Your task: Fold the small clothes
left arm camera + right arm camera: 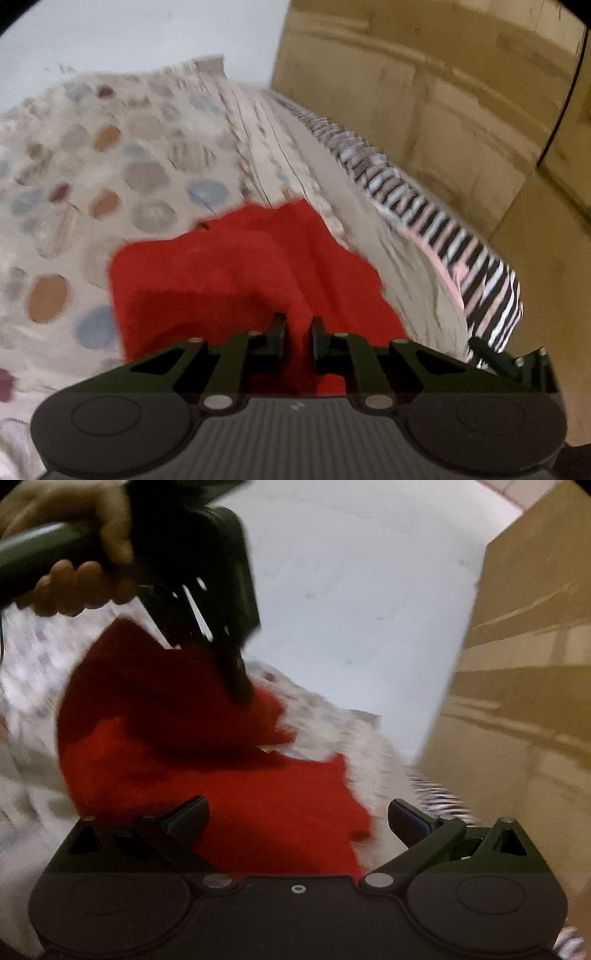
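Red garment pinched between left fingers

I can read no words, numbers or brand names anywhere. The only sign is a small pale zigzag mark on the ribbed body of my left gripper, too small to make out as a letter or logo.

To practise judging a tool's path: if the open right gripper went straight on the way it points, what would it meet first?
Most likely the red garment, which lies between and just ahead of the right gripper and its open fingers; depth is blurred, so the gap is uncertain.
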Demonstrator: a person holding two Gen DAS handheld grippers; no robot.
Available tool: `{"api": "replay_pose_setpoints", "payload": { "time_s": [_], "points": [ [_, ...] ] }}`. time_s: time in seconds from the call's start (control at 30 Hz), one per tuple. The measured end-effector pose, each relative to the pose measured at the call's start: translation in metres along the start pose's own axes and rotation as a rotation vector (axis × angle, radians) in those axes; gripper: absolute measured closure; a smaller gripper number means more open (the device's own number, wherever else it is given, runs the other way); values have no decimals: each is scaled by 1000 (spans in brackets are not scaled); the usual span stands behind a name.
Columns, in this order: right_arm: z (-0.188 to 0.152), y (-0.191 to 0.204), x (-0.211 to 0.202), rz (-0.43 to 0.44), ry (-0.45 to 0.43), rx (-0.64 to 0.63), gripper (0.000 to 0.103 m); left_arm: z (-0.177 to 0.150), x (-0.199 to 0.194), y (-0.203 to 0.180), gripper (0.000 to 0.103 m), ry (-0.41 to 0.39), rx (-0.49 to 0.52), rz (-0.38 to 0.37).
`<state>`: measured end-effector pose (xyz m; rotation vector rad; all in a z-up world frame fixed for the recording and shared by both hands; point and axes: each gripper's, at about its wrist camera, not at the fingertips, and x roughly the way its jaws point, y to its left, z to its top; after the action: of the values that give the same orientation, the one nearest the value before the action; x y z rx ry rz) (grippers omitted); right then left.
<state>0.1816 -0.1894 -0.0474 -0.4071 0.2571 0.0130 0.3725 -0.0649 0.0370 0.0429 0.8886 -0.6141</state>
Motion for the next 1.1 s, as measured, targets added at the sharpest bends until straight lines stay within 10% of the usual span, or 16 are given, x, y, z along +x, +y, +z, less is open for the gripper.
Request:
{"api": "replay_pose_setpoints", "payload": {
  "time_s": [0.2, 0.33, 0.57, 0.63, 0.87, 1.1],
  "points": [
    [-8, -8, 3, 19, 42, 104, 0, -19, -6, -1, 85, -79, 79, 17],
    [-12, -13, 10, 29, 75, 215, 0, -21, -25, -26, 30, -165, 206, 59],
    [-18, -25, 15, 57, 139, 350, 1, -30, -69, -46, 14, -320, 272, 57],
    [-19, -26, 17, 61, 150, 356, 1, -44, -92, -40, 0, -406, 246, 69],
    [-21, -28, 15, 65, 161, 375, 0, -114, -133, 15, 0, -462, -17, 286],
    [-16, -32, 16, 90, 196, 378, 0, -156, -109, 69, 0, -434, -287, 183]
  ]
}}
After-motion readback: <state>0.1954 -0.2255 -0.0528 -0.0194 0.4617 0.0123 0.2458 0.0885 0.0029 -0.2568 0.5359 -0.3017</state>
